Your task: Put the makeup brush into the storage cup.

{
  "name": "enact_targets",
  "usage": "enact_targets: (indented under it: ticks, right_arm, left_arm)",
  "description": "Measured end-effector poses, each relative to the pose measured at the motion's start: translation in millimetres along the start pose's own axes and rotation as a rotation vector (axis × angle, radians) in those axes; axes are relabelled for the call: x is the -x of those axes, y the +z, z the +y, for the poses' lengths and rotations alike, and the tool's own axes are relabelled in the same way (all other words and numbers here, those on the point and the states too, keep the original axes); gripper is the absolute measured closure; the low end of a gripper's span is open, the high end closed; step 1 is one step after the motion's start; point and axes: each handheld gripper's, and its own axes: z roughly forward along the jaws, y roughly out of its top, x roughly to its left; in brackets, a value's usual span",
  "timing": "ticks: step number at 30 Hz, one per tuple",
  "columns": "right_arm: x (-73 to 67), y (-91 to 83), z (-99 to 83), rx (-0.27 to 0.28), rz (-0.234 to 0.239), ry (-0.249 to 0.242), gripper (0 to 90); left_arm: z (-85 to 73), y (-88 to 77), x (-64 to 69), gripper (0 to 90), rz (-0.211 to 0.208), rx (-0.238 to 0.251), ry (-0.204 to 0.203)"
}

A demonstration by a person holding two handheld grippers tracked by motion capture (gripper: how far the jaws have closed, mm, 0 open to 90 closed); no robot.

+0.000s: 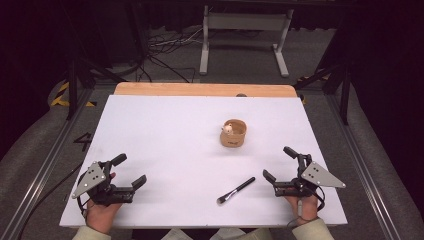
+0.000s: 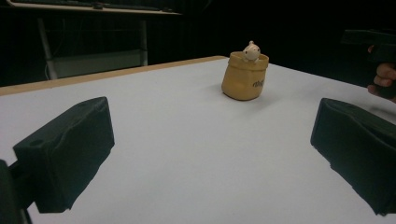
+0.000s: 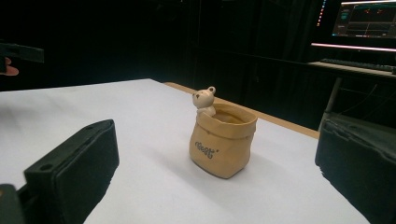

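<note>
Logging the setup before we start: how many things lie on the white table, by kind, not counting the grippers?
Tan sack-shaped pot with a small bear figure on its rim: 1
Black-handled makeup brush: 1
Total: 2

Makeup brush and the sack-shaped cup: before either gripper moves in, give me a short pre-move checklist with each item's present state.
1. Right gripper open, nothing between its jaws: ok.
2. Left gripper open, nothing between its jaws: ok.
3. Makeup brush lies flat on the table, apart from both grippers, nearer the right one: ok.
4. Sack-shaped cup stands upright, mouth up: ok.
5. Inside of the cup free for the brush: cannot tell; a small bear figure sits at its rim.
6. Path between brush and cup free of other things: ok.
</note>
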Motion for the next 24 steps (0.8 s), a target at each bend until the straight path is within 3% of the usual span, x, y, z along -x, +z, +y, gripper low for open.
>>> enact_targets:
  ticks: [3,11,21,24]
  right_arm:
    - [0.7,-0.6,-0.3,0.002,0.0,0.0,0.0]
    - [0.9,-1.0,-1.2,0.004,0.001,0.005,0.0]
    - [1.5,0.4,3.5,0.007,0.01,-0.006,0.0]
    - [2.3,0.5,7.4,0.018,0.016,0.01,0.0]
  left_arm:
    - [-0.1,-0.2,-0.9,0.1,0.001,0.001,-0.016]
    - [0.2,1.1,0.7,0.1,-0.004,-0.001,-0.011]
    - [-0.6,-1.2,0.0,0.2,0.023,-0.015,-0.016]
    - [-1.0,-1.5,-0.3,0.2,0.025,-0.018,-0.018]
